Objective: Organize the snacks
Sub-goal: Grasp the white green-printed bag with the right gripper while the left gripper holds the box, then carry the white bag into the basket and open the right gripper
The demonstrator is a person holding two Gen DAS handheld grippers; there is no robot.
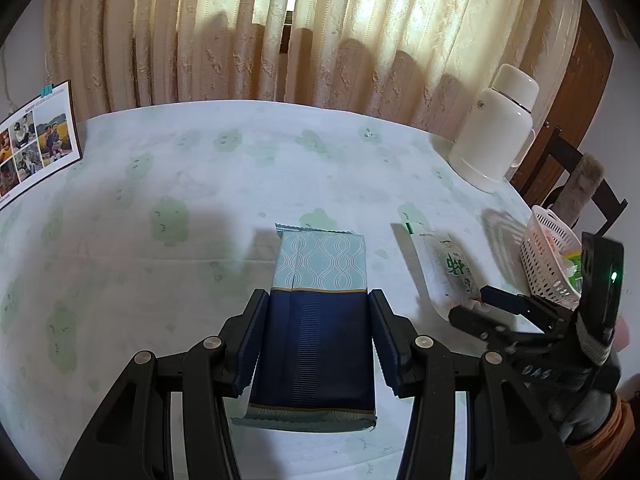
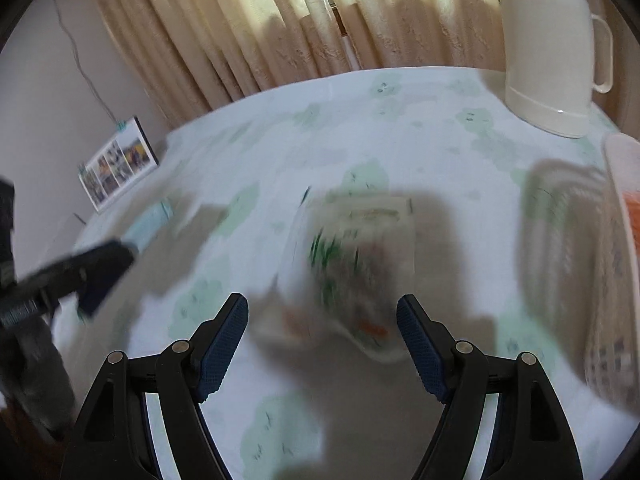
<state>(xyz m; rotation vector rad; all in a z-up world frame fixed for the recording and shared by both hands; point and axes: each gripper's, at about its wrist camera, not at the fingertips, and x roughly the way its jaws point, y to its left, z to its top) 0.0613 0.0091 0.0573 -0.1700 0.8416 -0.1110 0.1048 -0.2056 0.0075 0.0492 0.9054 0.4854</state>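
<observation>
With the left gripper [image 1: 318, 332] clamped on the blue snack packet [image 1: 320, 312] over the table [image 1: 160, 184], the open-jawed right gripper [image 2: 322, 344] risks skidding the slick green-printed pouch [image 2: 352, 264] (blurred here) away from the basket [image 1: 548, 256].

You see cloth-covered table [image 1: 200, 168] beneath jaws. Curtain [image 1: 280, 32] hangs far beyond jaws. White flask [image 1: 496, 128] stands ahead, right of jaws. Photo card [image 1: 36, 140] leans far left of jaws. Chair [image 1: 568, 168] sits behind flask.
</observation>
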